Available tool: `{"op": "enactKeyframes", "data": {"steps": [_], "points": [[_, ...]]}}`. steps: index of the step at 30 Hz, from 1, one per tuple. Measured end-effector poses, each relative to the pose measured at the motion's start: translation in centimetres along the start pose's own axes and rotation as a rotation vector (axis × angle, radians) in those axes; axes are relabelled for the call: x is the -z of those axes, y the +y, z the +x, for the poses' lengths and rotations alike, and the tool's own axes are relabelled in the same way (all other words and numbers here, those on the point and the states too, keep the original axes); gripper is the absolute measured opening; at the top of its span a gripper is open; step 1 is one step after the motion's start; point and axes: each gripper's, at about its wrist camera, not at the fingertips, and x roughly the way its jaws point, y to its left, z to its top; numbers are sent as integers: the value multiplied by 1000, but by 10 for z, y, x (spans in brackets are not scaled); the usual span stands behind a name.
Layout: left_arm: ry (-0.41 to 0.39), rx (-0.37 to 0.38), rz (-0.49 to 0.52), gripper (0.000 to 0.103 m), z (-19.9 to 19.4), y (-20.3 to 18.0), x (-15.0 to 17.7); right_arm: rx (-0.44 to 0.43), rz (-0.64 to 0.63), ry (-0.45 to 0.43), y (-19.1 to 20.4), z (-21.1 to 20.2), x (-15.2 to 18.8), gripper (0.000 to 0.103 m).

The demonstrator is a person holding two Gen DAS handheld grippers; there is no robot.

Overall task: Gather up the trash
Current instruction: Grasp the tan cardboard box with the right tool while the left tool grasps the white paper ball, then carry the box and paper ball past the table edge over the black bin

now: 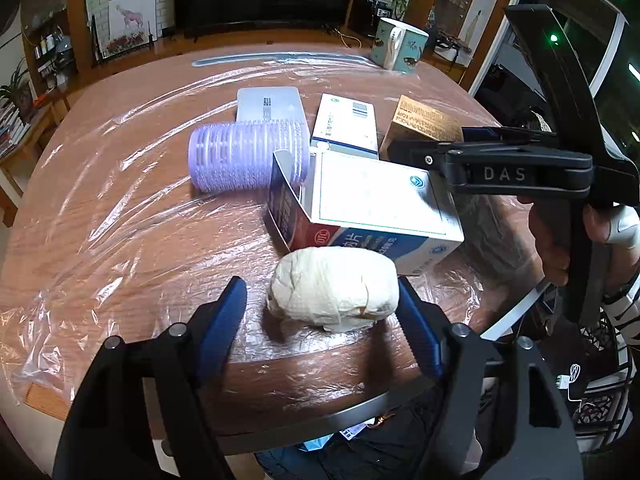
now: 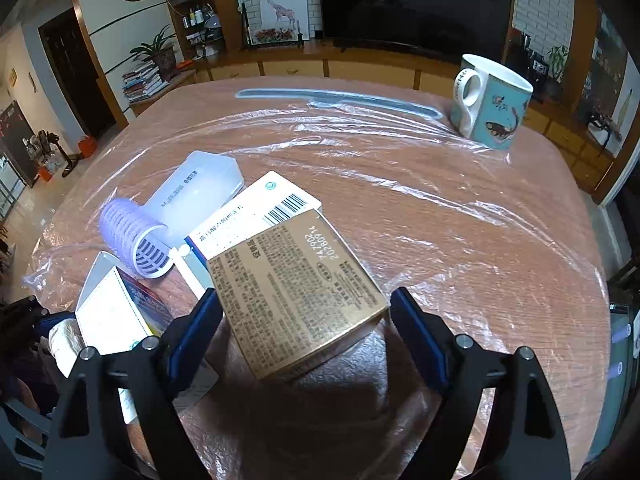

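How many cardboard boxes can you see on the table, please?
3: an open blue-and-white box near the paper wad, a white barcoded box at the middle, and a gold box between the right gripper's fingers. Others may be hidden.

Your wooden table [image 2: 460, 216] sits under crinkly, shiny clear plastic film [image 2: 400, 184]. The gold box [image 2: 296, 292] looks like glossy card, and the wad [image 1: 334, 290] is matt crumpled paper.
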Motion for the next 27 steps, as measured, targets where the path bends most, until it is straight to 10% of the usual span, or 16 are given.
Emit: {"op": "enactKeyframes", "data": {"steps": [7, 27], "points": [[-4, 14, 15, 53, -1, -1, -2, -12, 7, 21, -3, 2, 0, 59], [-53, 19, 27, 52, -21, 6, -2, -125, 147, -74, -13, -53, 20, 57]]}}
